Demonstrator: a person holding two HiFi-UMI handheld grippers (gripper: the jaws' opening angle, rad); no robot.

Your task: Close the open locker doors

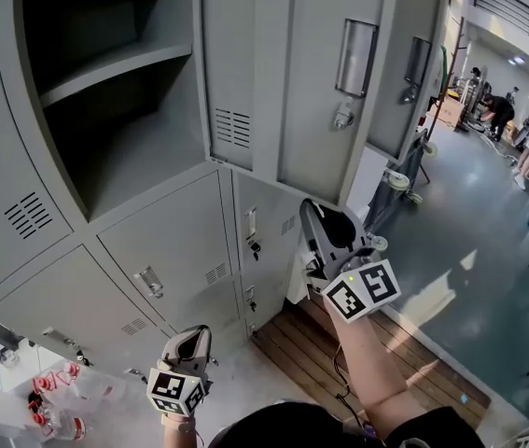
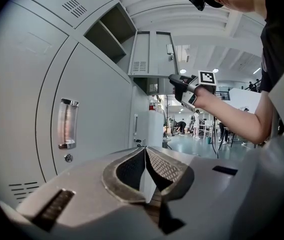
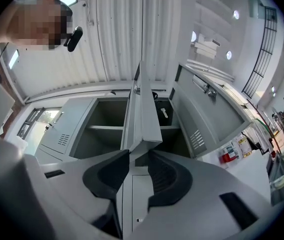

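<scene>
A bank of grey lockers fills the head view. An upper compartment (image 1: pixel 115 73) with a shelf stands open. Its neighbour's door (image 1: pixel 320 82) hangs open towards me, with a metal handle (image 1: pixel 354 59). My right gripper (image 1: pixel 323 211) is raised to that door's bottom corner. In the right gripper view its jaws (image 3: pixel 139 156) close around the door's lower edge (image 3: pixel 142 114). My left gripper (image 1: pixel 194 332) is held low in front of the closed lower lockers, its tips (image 2: pixel 145 151) together with nothing between them.
A second upper door (image 1: pixel 413 63) stands open further right. Below are closed lockers with handles (image 2: pixel 67 124). A wooden platform (image 1: pixel 339 343) lies at the lockers' foot, beside grey floor (image 1: pixel 460 222). Several people stand at the far right. Red items (image 1: pixel 49 399) lie at bottom left.
</scene>
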